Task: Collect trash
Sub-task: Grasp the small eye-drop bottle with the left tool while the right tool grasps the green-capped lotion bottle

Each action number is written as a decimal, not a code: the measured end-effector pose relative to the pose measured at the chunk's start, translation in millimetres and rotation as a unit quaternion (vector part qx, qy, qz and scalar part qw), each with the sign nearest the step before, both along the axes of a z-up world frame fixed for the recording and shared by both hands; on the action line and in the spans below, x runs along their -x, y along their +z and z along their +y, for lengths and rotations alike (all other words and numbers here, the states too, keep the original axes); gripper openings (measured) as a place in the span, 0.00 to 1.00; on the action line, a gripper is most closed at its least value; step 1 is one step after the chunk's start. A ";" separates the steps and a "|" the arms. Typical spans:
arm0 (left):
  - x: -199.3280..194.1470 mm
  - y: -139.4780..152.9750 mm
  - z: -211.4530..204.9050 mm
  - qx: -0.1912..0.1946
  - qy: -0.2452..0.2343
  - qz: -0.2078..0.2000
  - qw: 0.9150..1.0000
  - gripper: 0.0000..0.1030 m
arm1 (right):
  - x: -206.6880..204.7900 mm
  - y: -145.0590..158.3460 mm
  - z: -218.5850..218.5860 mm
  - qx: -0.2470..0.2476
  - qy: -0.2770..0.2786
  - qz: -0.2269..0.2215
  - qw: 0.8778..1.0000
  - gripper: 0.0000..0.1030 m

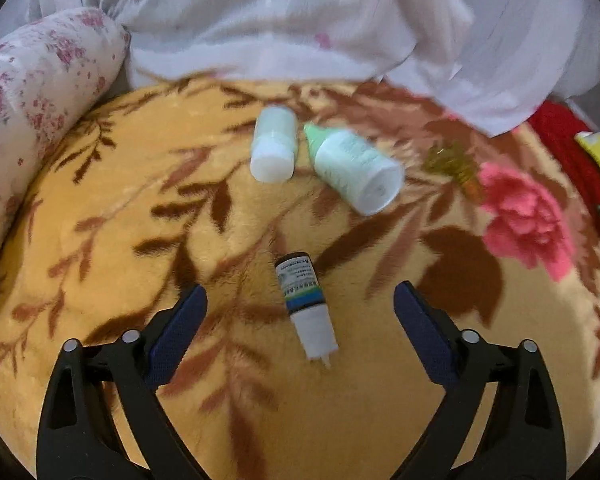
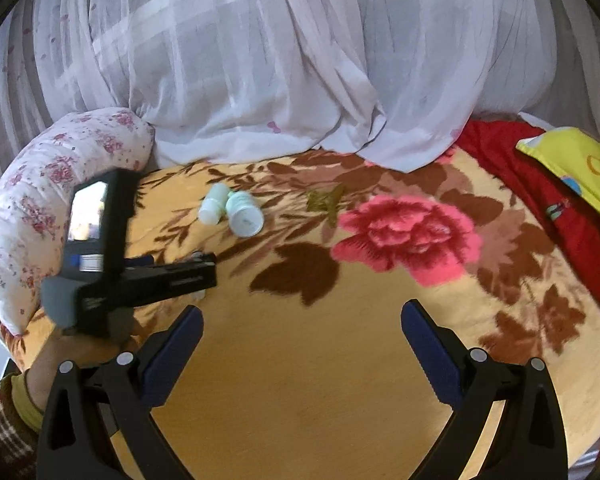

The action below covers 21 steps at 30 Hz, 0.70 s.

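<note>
Left wrist view, left to right: floral bolster [image 1: 40, 92] along the left edge; yellow blanket [image 1: 140, 208] with brown leaf print fills the frame; white curtain [image 1: 300, 20] draped behind. On the blanket, a white bottle [image 1: 273, 145] lies just beside a pale green-capped bottle [image 1: 354, 166], near ends close, possibly touching. Nearer the camera, a small dropper bottle [image 1: 306, 306] with a dark label lies on its side, nozzle toward the lens, between the fingers of the left gripper [image 1: 300, 300] but touched by neither; jaws spread wide, holding nothing. Further right, a crumpled gold wrapper [image 1: 452, 164] beside a pink flower print [image 1: 524, 216]; red cloth [image 1: 572, 160] at the far right edge. Right wrist view: the same bolster [image 2: 32, 208], then the left gripper's black body [image 2: 140, 276] seen from the side, held in the person's left hand [image 2: 72, 352]; this hides the dropper bottle entirely. The white bottle [image 2: 214, 209] and green-capped bottle [image 2: 245, 214] sit beyond it, wrapper [image 2: 326, 200] to their right. Right gripper [image 2: 302, 314] hovers over bare blanket, jaws spread, empty, well apart from all trash. A yellow pillow [image 2: 576, 168] on the red cloth [image 2: 520, 168] shows more fully only here.
</note>
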State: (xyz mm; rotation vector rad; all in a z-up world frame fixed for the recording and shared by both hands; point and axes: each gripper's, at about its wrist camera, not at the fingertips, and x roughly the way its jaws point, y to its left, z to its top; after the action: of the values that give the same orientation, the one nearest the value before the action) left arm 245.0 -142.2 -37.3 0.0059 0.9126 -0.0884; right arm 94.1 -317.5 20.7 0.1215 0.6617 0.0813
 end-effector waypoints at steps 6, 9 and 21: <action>-20.9 -17.0 9.7 0.056 -0.006 0.048 0.997 0.22 | -20.0 9.7 -0.3 0.018 0.009 -0.008 1.000 0.95; 0.1 0.2 24.1 0.059 -0.014 0.011 0.998 0.22 | -40.0 16.3 10.0 0.043 0.021 -0.014 0.999 0.95; 68.3 41.1 84.0 0.063 -0.011 -0.058 0.996 0.22 | -194.3 -23.2 92.7 0.112 0.069 0.051 0.990 0.94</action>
State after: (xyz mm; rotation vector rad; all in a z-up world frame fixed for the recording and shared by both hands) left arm 176.7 -58.2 3.7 -0.0962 0.7903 -0.1647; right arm 288.5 -224.8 -2.4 -0.1367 0.7764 0.1335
